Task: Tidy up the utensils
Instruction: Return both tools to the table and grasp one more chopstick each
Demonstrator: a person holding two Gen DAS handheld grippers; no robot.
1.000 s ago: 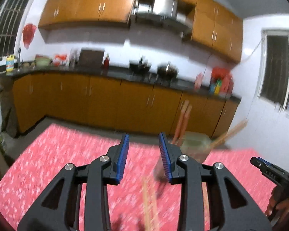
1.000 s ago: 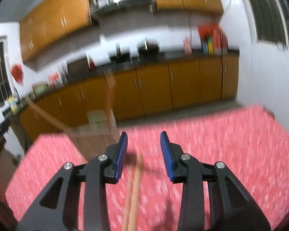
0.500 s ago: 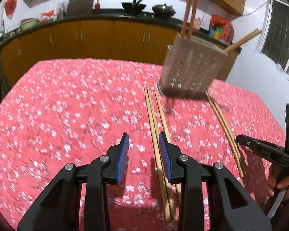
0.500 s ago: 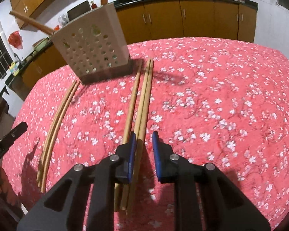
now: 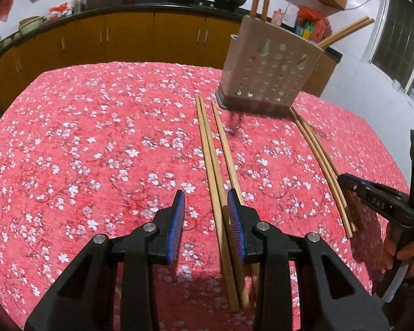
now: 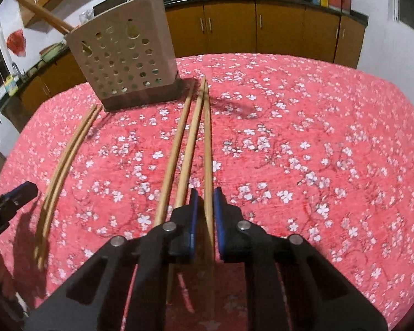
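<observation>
In the left wrist view my left gripper (image 5: 205, 209) hangs low over the red flowered tablecloth (image 5: 96, 138), open. Two wooden chopsticks (image 5: 209, 151) lie between its jaws close to the right pad, and a third chopstick (image 5: 226, 149) runs under that finger. The other gripper (image 5: 372, 201) is at the right edge, by the near end of a chopstick pair (image 5: 317, 154). In the right wrist view my right gripper (image 6: 205, 198) is closing its jaws onto one chopstick (image 6: 207, 138) that lies on the cloth, pads at its sides. Two more chopsticks (image 6: 185, 138) lie just left of it.
A perforated grey utensil holder (image 5: 270, 69) (image 6: 124, 55) stands at the far end of the chopsticks, with several chopsticks sticking out of it. A pair of chopsticks (image 6: 69, 149) lies to the left, a gripper tip (image 6: 13, 195) near it. Kitchen cabinets stand behind the table.
Both grippers have tipped down from facing the cabinets and sunk to the tablecloth. The right jaws have narrowed around one chopstick. The left jaws have kept their width.
</observation>
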